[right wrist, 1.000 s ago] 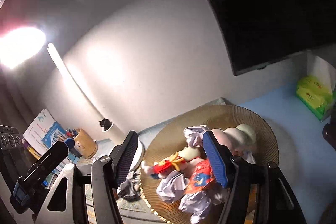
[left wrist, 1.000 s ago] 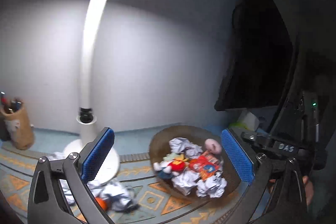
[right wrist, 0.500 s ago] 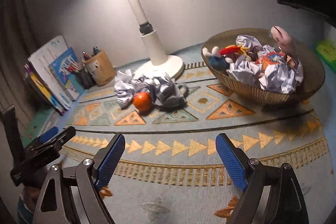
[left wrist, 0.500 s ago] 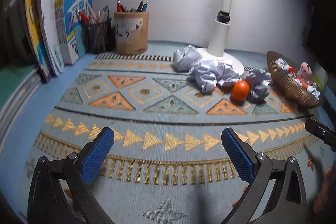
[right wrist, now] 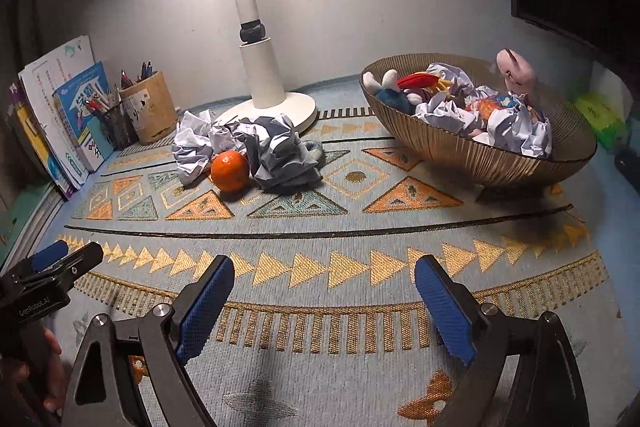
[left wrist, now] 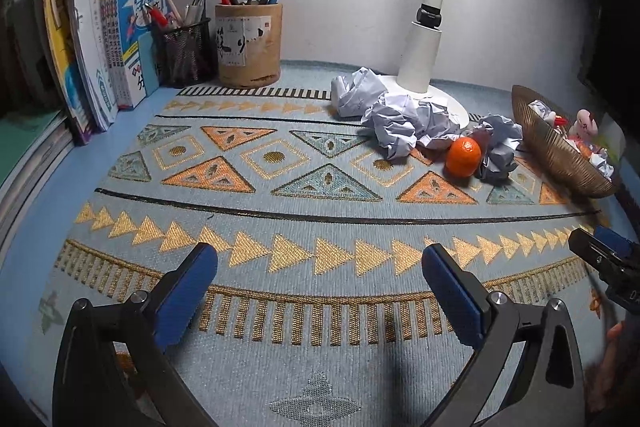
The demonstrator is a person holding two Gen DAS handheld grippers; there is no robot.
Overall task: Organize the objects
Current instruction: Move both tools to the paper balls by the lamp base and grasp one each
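Left gripper: jaws wide apart, nothing between the blue pads, only bare mat below.
Right gripper: jaws have just been opening and stand wide, holding nothing.
Tangerine: on the patterned mat, at 11 o'clock from the right gripper, touching crumpled paper on both sides.
Crumpled paper balls: a loose heap against the white lamp base, just behind the tangerine.
Bowl: ribbed, bronze-coloured, at 1 o'clock in the right wrist view, filled with paper balls, a pink plush toy and other small toys.
Pen holders: 2, at 11 o'clock in the left wrist view, beside upright books.
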